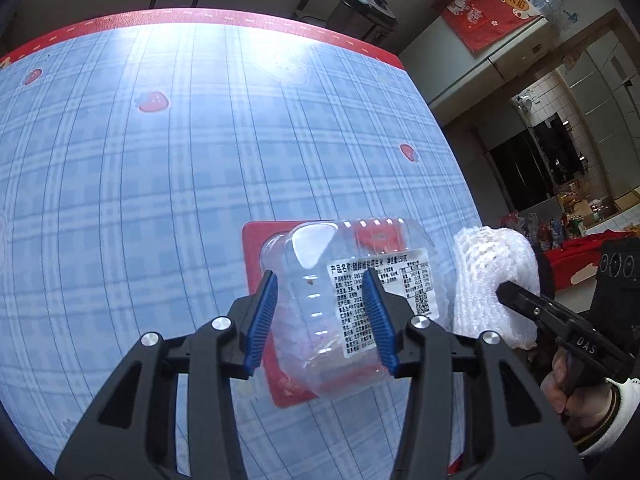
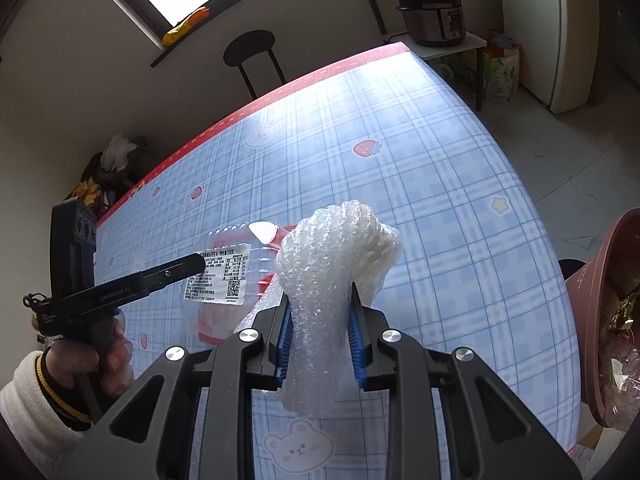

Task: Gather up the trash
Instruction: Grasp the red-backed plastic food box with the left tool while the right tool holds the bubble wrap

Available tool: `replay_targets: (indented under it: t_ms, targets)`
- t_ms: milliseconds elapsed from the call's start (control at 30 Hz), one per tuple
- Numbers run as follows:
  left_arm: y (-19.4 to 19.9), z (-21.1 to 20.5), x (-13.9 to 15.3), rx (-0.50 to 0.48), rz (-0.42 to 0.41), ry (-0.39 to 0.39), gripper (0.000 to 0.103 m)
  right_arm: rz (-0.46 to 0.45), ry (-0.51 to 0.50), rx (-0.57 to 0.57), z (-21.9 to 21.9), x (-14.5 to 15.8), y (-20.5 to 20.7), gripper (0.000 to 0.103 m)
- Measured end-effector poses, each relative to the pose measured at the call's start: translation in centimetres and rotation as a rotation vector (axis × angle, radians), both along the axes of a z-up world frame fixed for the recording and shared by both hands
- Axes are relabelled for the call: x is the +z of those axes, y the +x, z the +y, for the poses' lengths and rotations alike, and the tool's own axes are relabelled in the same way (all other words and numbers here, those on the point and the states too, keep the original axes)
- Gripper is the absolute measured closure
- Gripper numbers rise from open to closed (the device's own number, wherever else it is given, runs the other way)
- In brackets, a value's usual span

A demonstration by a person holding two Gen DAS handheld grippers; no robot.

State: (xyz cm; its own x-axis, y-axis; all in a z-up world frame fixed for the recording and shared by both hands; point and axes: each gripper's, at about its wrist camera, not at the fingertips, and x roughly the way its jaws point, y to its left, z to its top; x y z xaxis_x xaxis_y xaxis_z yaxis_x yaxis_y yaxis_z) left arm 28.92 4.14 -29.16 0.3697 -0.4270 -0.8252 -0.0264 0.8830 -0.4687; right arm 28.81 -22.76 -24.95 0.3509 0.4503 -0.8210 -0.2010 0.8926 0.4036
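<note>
A: Item: clear box (image 1: 344, 300), lying on a red card (image 1: 256, 240) on the table (image 1: 160, 200). Left gripper (image 1: 322, 316) straddles it, jaws half-wide; contact uncertain.

B: Right gripper (image 2: 318, 340) clamps the bubble wrap (image 2: 332, 276). Advice: squeeze gently, since thin plastic buckles; bin (image 2: 592, 320) lies right.

**A lived-in home dining corner beside a kitchen**

A table (image 2: 440, 184) wears a blue plaid cloth printed with strawberries and bears, edged in red. Past its far edge stands a round-backed black chair (image 2: 250, 50). Off the far right corner, an electric pressure cooker (image 2: 434, 12) sits on a small side table (image 2: 452, 46) with bags stowed beneath, next to a pale fridge (image 2: 572, 32). A red lucky-cat cloth (image 1: 486, 8) covers the fridge top. A tiled room with dark cabinets (image 1: 532, 160) opens beyond, and packaged goods crowd the floor (image 1: 572, 216).
</note>
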Motion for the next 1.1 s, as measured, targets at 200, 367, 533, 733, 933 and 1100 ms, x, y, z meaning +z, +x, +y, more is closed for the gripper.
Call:
replay_targets:
  t_ms: [200,367,533,733,933,1100]
  targets:
    - [-4.8,-1.8,-0.3,0.001,0.024,-0.033,0.056,-0.022,-0.071,0.018,0.4,0.8,-2.7,0.079]
    - [-6.0,-1.7,-0.3,0.017,0.026,-0.035,0.056,-0.086,-0.108,0.053,1.0,2.7,-4.2,0.08]
    - [-6.7,-1.5,-0.5,0.024,0.029,-0.025,0.048,-0.089,-0.201,0.151,3.7,1.9,-4.9,0.08]
    - [-7.5,0.1,-0.9,0.055,0.04,-0.028,0.034,-0.125,-0.298,0.195,5.0,1.3,-4.8,0.08]
    - [-7.8,1.2,-1.7,0.08,0.044,-0.082,0.031,-0.141,-0.347,0.233,6.5,1.0,-4.6,0.08]
    - [-7.8,1.8,-1.7,0.097,0.044,-0.096,0.03,-0.12,-0.336,0.241,6.8,1.5,-4.4,0.08]
